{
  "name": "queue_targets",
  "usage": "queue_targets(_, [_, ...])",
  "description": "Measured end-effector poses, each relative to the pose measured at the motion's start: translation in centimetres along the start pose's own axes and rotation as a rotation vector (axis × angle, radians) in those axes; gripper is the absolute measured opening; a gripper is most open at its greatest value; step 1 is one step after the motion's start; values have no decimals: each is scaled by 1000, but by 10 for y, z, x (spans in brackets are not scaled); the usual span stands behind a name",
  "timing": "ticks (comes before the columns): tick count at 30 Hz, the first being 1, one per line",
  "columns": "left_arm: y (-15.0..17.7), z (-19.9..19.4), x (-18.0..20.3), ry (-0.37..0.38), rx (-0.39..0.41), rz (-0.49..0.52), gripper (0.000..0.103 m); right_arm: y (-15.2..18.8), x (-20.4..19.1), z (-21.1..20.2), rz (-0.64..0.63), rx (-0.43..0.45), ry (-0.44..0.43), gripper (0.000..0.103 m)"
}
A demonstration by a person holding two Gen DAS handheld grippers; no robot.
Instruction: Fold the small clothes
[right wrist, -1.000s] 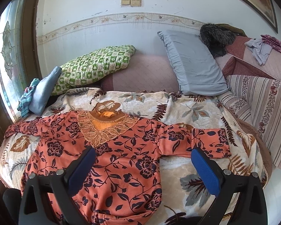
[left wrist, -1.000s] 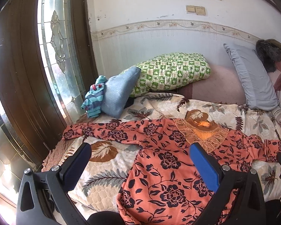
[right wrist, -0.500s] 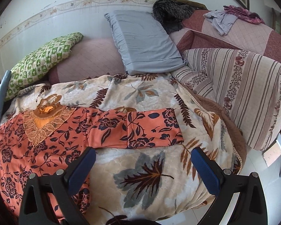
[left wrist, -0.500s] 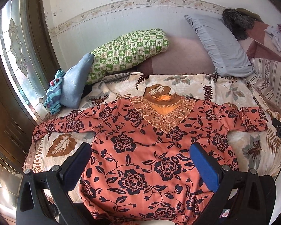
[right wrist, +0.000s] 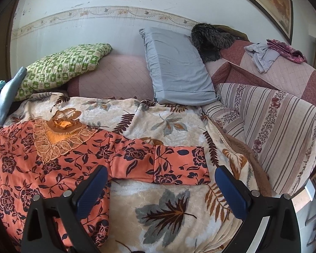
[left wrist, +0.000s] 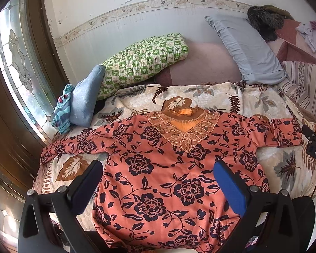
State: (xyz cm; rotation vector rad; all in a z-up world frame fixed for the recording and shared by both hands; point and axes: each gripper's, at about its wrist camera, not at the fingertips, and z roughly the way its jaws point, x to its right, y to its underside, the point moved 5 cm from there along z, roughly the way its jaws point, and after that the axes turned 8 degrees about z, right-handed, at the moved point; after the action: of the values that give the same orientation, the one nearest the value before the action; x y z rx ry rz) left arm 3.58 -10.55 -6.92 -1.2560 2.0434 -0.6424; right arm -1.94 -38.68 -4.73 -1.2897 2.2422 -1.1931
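An orange shirt with dark flowers and a lace neckline (left wrist: 168, 164) lies flat, front up, on the leaf-print blanket (left wrist: 210, 97), both sleeves spread out. My left gripper (left wrist: 158, 168) is open and empty, hovering above the shirt's chest. In the right wrist view the shirt (right wrist: 52, 162) fills the left side and its right sleeve (right wrist: 162, 164) stretches toward the middle. My right gripper (right wrist: 161, 177) is open and empty, above that sleeve's cuff end. A part of the right gripper (left wrist: 315, 145) shows at the left view's right edge.
A green checked pillow (left wrist: 143, 59), a grey pillow (left wrist: 246, 48) and a light blue cushion (left wrist: 84, 101) with striped cloth lean at the back. A striped sofa arm (right wrist: 269, 130) with loose clothes (right wrist: 263, 54) stands right. A glass door (left wrist: 18, 63) is left.
The left gripper has swung right and now centres on the shirt's chest. The right gripper has swung right, from over the shirt body to over the right sleeve. Both stayed open.
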Motion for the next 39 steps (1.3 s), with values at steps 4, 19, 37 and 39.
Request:
queue_targets(4, [-2,4,6,1,-5,11,103,1,1,7,6,-7,-6,102])
queue_targets(19, [-6,19,21,-1,-31,41,103,4,6,32,17,-30,-7,103])
queue_targets(37, [22,54,24,5,-150,25,103,38,134,159,345,-166,-92,102])
queue_targets(39, [22,56,31,13,-153,39,103,35,114,163,294,-180,-137,102])
